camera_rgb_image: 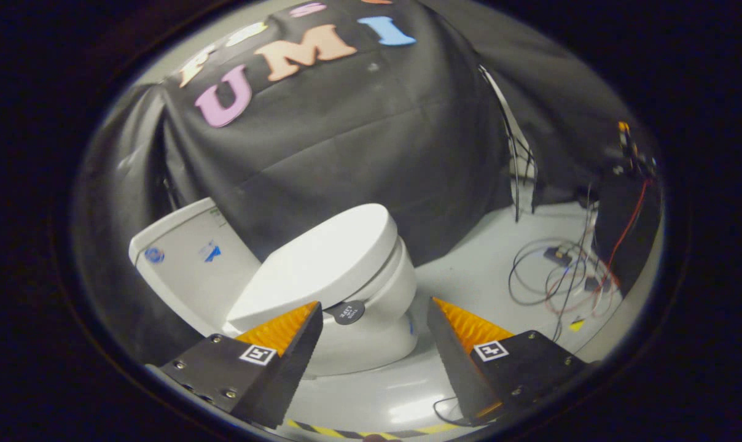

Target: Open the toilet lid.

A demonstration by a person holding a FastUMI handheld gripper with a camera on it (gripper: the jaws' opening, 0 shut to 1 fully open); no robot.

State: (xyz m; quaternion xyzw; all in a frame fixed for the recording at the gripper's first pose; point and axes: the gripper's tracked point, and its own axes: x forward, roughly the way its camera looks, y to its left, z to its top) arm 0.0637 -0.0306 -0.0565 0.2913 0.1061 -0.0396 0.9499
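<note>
Black cloth drapes the booth behind a pale, glossy floor, and we look down on the toilet from above. Our gripper (374, 319) hangs with its fingers spread wide apart, holding nothing. The front of the bowl (371, 331) sits in the gap between them, and one fingertip lies just beside the front edge of the lid (322, 261).

The lid is down, closed flat on the seat, so the task is not yet begun. A small dark round tab (349, 312) hangs under its front lip, just ahead of the fingers. Beyond the lid stands the white tank (193, 264), and off to the far side a tangle of cables (561, 276) lies on the floor, well apart from the toilet.

We judge the lid to be a stiff, light plastic shell — smooth and likely slippery, turning on a hinge by the tank. The front lip, near the tab, looks the best hold: farthest from the hinge, and thin enough to pinch or hook from beneath.
</note>
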